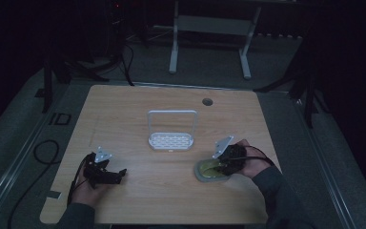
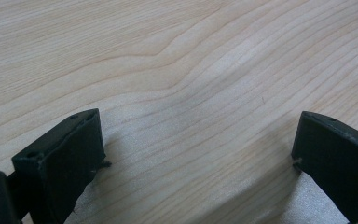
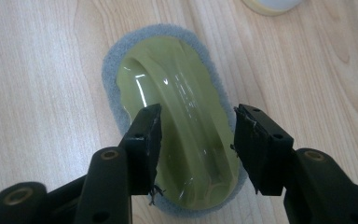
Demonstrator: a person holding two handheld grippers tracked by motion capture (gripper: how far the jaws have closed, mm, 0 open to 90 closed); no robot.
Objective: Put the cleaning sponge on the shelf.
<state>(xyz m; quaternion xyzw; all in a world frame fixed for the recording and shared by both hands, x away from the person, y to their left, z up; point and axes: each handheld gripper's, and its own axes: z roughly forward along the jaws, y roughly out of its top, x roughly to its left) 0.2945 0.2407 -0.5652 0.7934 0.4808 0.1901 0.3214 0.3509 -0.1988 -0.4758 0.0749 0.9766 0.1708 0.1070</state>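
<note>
A scrubber (image 1: 206, 171) with an olive-green glossy handle on an oval grey pad (image 3: 114, 60) lies flat at the table's front right. My right gripper (image 3: 198, 135) comes down over it, its jaws narrowed onto the two sides of the handle's raised ridge (image 3: 186, 112). In the high view that right gripper (image 1: 221, 167) is held by a hand right on top of the scrubber. My left gripper (image 1: 119, 175) rests low at the front left. Its jaws stand wide apart over bare wood (image 2: 196, 135), with nothing between them.
A white wire rack (image 1: 170, 141) with a tall handle stands at the table's middle. A round cable hole (image 1: 207, 101) is at the back. The rim of a pale round object (image 3: 270, 4) shows beyond the scrubber. Bare wood (image 1: 124, 114) lies between the two grippers.
</note>
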